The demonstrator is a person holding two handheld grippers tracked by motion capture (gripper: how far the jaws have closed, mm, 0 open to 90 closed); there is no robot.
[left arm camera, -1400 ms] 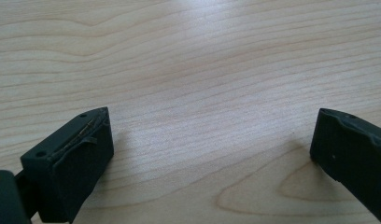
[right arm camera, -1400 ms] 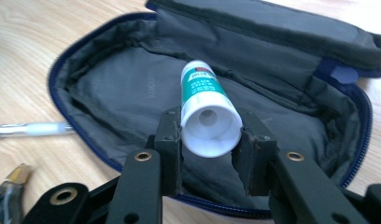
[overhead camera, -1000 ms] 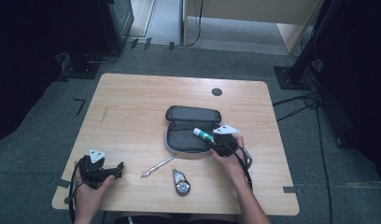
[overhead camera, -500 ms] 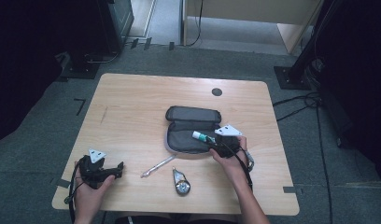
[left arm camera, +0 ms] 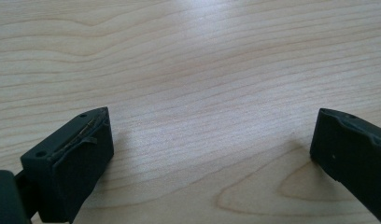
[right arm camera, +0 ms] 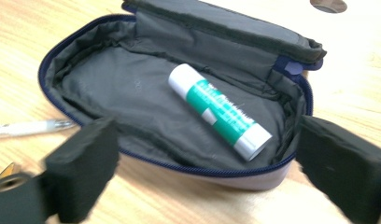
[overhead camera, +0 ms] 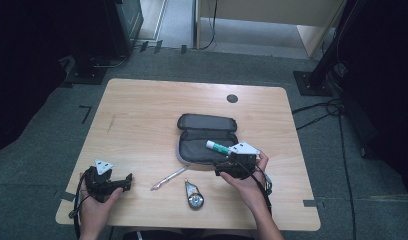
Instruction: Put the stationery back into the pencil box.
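**Glue stick in the case, two things left on the table**

The white-and-green glue stick (right arm camera: 220,112) lies loose on the grey lining of the open dark fabric pencil case with a blue zip (right arm camera: 132,93), slanting from about ten o'clock down to four o'clock, its silver-grey end toward the case's near right corner. In the high view the stick (overhead camera: 218,147) sits at the right side of the case (overhead camera: 202,145), which lies flat and unzipped a little right of the table's centre.

The right gripper (right arm camera: 207,172) has just been opening its jaws; they now stand wide apart at the case's near rim with nothing between the pads — the stick is let go. From above, this gripper (overhead camera: 236,165) is at about five o'clock of the case, in the person's right hand.

That step reads as finished. What seems left: a clear plastic pen (overhead camera: 168,178) lying at seven o'clock of the case, and a small silver-and-black metal object (overhead camera: 194,194) at six o'clock — too small to name. Both are outside the case, on the pale wooden table (overhead camera: 142,115). The zip would follow.

The left gripper (overhead camera: 108,183) rests at the table's near left corner, well apart from everything, its jaws spread over bare wood.
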